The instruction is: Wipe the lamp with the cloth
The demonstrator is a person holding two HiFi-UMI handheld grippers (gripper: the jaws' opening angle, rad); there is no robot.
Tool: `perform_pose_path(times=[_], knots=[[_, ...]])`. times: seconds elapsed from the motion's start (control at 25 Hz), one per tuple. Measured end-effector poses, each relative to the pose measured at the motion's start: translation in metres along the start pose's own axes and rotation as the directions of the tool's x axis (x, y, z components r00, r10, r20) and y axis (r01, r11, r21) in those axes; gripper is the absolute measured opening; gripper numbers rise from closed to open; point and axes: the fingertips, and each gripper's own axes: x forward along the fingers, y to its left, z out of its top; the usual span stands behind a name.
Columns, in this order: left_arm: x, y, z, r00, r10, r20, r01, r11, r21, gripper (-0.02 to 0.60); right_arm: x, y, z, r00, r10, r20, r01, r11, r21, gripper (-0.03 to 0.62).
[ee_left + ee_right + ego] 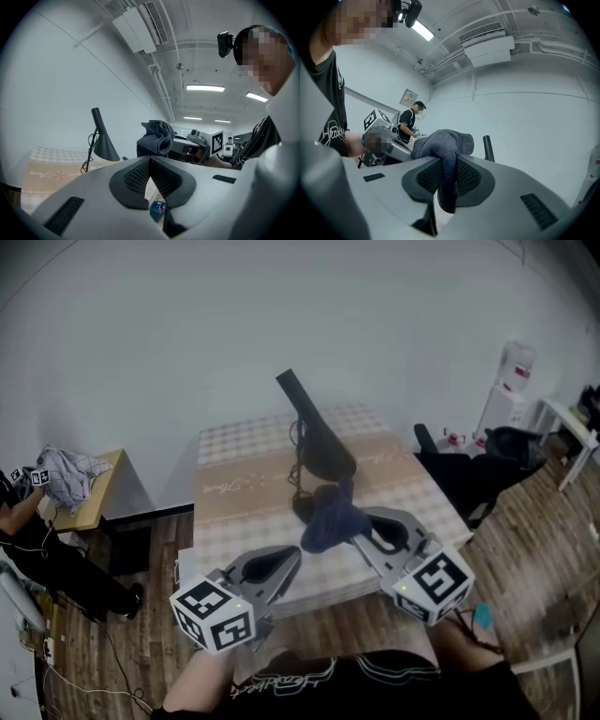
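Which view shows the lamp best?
Left gripper view: the lamp stands unobstructed in side profile, shade and stem clear. Head view shows it from above, its base partly behind the cloth. Right gripper view shows only its tip.

The head view looks steeply down on the table (pixel 244 451), with the left gripper (pixel 286 559) and right gripper (pixel 364 519) close at its lower edge. The 2 gripper views sit low behind their own jaws, tilted up toward the ceiling (pixel 187 56) (each catches the other gripper). All 3 views share the cloth (pixel 328 521) and the lamp (pixel 323 442).
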Motion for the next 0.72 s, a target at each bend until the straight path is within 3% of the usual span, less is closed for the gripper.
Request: perform_pose_path(times=[0.36,0.72], knots=[[0.017,0.074,0.032,0.995,-0.097,-0.015,0.097,0.995,0.016,-0.002,0.064,-0.04,0.016,0.99,-0.132,-0.048,0.129,0.989,-0.067,0.057],[0.024,0.139,0.05,0.984,-0.179,-0.028,0.179,0.984,0.023,-0.002,0.125,-0.058,0.041,0.973,-0.231,-0.026,0.224,0.961,-0.16,0.057]])
